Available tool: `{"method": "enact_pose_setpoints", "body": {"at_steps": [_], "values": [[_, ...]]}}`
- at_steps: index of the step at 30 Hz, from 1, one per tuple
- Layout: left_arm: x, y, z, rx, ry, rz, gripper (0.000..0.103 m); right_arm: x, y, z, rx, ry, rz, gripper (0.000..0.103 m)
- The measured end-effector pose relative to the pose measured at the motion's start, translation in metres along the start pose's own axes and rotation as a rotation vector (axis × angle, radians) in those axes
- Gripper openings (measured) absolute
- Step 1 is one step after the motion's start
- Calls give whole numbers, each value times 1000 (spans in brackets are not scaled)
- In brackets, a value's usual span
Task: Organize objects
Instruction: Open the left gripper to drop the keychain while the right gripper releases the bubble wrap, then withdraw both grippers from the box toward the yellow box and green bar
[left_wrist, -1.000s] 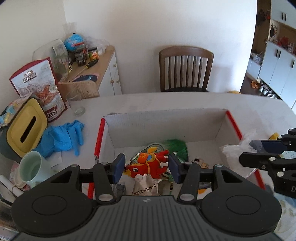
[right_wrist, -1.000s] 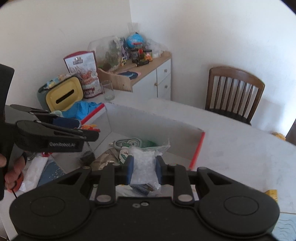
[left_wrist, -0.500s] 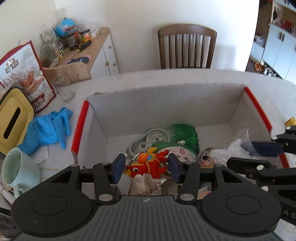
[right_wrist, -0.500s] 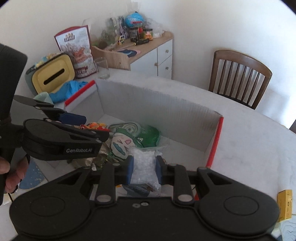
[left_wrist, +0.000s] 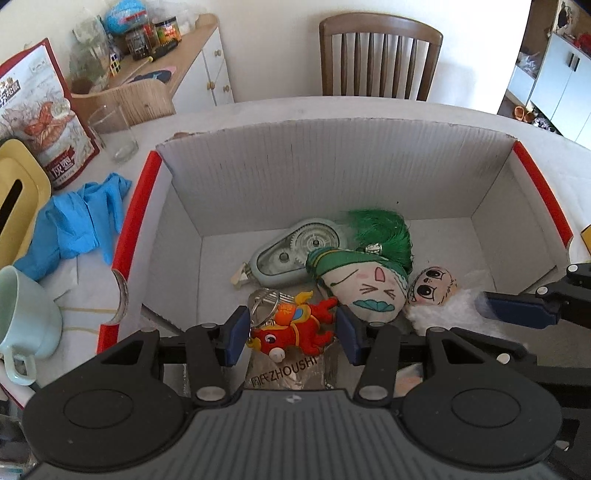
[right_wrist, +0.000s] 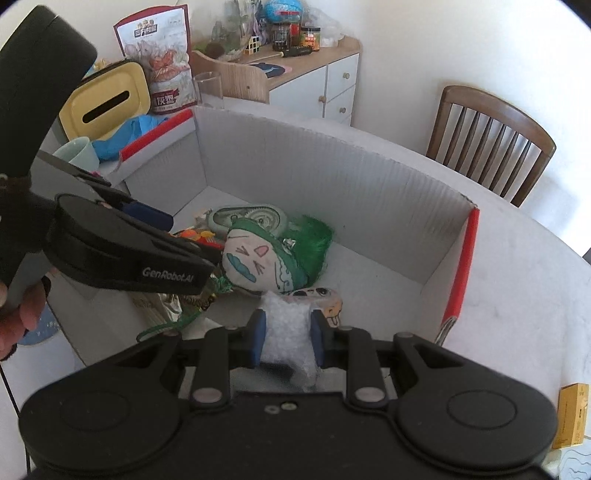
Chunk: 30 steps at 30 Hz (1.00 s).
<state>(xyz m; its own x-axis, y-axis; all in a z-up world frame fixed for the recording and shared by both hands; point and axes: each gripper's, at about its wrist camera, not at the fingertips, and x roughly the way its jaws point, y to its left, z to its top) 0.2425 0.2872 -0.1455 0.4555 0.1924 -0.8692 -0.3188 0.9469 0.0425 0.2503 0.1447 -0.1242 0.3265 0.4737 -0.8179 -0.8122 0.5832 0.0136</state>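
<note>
A white cardboard box (left_wrist: 332, 177) with red edges holds a correction-tape dispenser (left_wrist: 291, 254), a green-tasselled face pouch (left_wrist: 362, 280), a small round-eyed face charm (left_wrist: 432, 286) and a foil packet (left_wrist: 284, 373). My left gripper (left_wrist: 291, 334) is shut on a red dragon keychain (left_wrist: 295, 326) low inside the box. My right gripper (right_wrist: 286, 338) is shut on a clear plastic bag (right_wrist: 288, 328), held inside the box next to the face charm (right_wrist: 325, 299). The right gripper also shows at the right edge of the left wrist view (left_wrist: 517, 314).
Left of the box lie blue gloves (left_wrist: 77, 221), a mint mug (left_wrist: 22, 317), a yellow tissue box (left_wrist: 18, 192), a glass (left_wrist: 114, 133) and a snack bag (left_wrist: 40, 110). A wooden chair (left_wrist: 380, 55) stands behind the table. A small yellow box (right_wrist: 570, 413) lies at the right.
Both grippers have moved forward and down into the box, each still holding its item. The box contents now look larger and closer.
</note>
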Motion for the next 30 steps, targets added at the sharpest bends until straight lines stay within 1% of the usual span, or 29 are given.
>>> {"method": "enact_pose_setpoints", "body": {"at_steps": [6, 9, 10, 11, 13, 20, 24, 30], "values": [[-3, 1, 1, -23, 3, -2, 51, -3, 1, 1, -3, -5, -24, 25], [-8, 2, 0, -28, -7, -5, 51, -9, -1, 1, -2, -10, -13, 25], [-11, 2, 0, -28, -11, -3, 53, -11, -1, 1, -1, -12, -11, 26], [-13, 2, -1, -29, -14, -4, 58, -12, -2, 0, 0, -12, -11, 27], [-17, 3, -2, -39, -21, -11, 63, -15, -3, -2, 7, -14, -12, 28], [-38, 2, -8, -34, -48, -18, 64, -41, -8, -5, 35, -55, 14, 30], [-57, -2, -12, -27, -79, -28, 64, -59, -10, -8, 51, -88, 32, 31], [-93, -14, -16, -11, -149, -51, 64, -90, -15, -17, 73, -139, 40, 39]]}}
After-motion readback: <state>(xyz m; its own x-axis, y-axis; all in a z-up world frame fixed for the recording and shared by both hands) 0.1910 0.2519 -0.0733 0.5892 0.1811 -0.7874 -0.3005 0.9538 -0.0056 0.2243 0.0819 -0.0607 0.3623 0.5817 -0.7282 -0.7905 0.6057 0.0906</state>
